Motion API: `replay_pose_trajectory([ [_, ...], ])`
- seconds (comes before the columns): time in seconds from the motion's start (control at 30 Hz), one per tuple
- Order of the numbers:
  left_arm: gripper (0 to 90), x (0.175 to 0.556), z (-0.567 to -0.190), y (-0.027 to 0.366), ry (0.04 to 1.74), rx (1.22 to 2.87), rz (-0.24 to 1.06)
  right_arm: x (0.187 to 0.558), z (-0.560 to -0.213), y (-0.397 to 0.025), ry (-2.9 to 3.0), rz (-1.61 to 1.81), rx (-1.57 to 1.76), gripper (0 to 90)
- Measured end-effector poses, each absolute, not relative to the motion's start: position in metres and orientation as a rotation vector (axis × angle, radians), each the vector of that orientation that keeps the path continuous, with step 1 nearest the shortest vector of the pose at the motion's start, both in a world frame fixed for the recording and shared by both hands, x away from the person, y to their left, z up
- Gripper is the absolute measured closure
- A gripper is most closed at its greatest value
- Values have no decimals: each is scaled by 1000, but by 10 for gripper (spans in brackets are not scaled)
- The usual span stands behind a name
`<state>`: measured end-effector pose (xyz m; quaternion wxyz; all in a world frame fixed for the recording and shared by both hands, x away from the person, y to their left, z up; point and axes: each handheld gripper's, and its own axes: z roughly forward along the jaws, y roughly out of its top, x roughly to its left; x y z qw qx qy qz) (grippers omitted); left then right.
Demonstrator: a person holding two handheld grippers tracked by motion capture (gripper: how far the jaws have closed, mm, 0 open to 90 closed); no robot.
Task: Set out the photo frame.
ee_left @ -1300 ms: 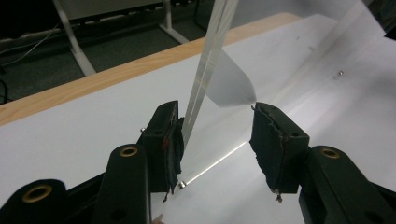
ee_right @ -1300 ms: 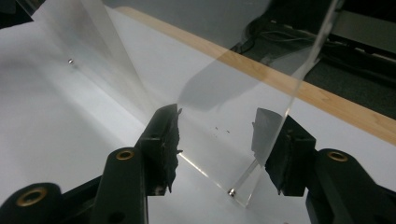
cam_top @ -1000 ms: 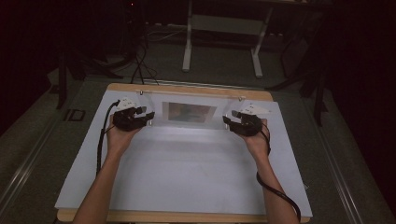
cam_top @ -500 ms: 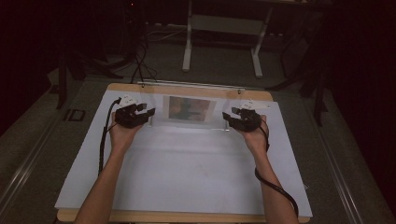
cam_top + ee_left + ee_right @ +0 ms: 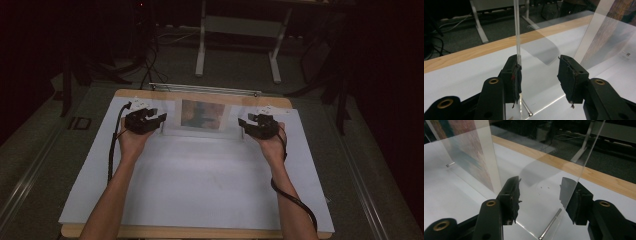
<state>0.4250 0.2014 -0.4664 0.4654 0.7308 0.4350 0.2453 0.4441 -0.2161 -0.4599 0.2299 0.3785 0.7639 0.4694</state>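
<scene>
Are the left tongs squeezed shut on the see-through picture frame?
No, the left tongs stand open, with the clear frame edge against one pad and a wide gap to the other.

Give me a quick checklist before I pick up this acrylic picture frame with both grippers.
1. Left gripper at the frame's left edge: ok; in the left gripper view the clear edge lies against one finger.
2. Left fingers shut on the panel: not ok, they stand open.
3. Right gripper at the right edge: ok; in the right gripper view the panel edge runs just inside one finger.
4. Right fingers shut: not ok, open.
5. Frame standing upright on the white sheet: ok.
6. Support pin firmly seated: cannot tell.
</scene>
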Motion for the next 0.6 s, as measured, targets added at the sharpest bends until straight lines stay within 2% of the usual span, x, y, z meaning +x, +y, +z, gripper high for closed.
replay_pose_trajectory([
  [0.6,534,423,-464,202,1110,1780,554,439,-450,-217,2088,1312,1040,490],
])
